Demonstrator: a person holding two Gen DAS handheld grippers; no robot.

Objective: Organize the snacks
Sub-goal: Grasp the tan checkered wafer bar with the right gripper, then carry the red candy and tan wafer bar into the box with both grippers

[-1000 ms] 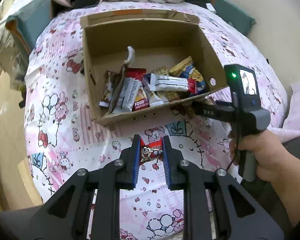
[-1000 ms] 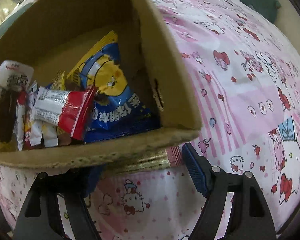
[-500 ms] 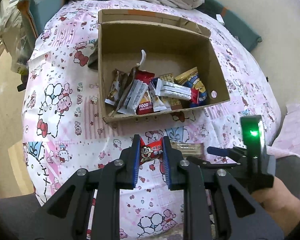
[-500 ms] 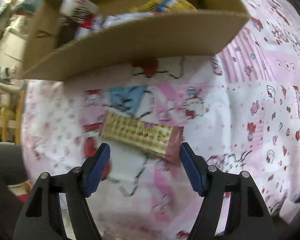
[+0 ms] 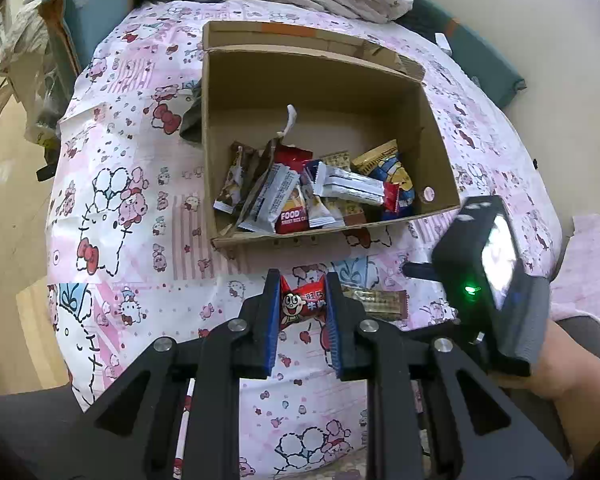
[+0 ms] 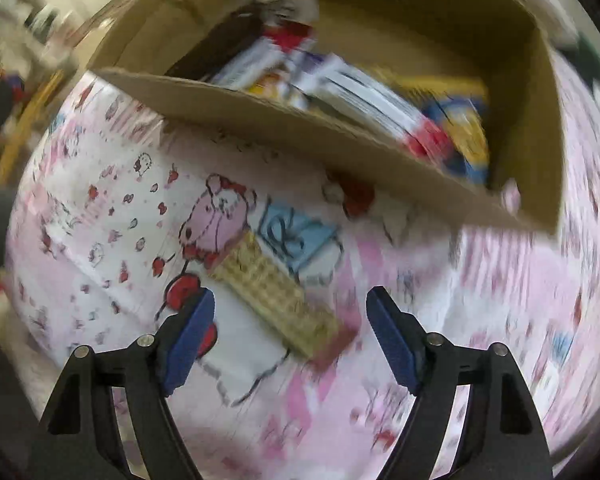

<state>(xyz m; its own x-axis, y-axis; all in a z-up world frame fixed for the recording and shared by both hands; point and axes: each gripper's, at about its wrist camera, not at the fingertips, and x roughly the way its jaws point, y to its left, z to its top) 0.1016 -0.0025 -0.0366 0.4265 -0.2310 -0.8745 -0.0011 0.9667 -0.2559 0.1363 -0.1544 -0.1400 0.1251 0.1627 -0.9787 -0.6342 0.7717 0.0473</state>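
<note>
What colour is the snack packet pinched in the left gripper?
Red, with a white cartoon face, on the snack packet; clearest in the left wrist view.

black gripper frames, blue ribbed fingers, silver screws, green light.

Both cameras look steeply down at the bed. The left one sits higher, seeing the whole box. The right one hangs closer, sharing the box's near wall.

One cardboard box, roughly ten snack packets piled inside, exact count unclear. Two snacks outside it: one red candy packet, one wafer bar. Two grippers: left gripper, right gripper.
</note>
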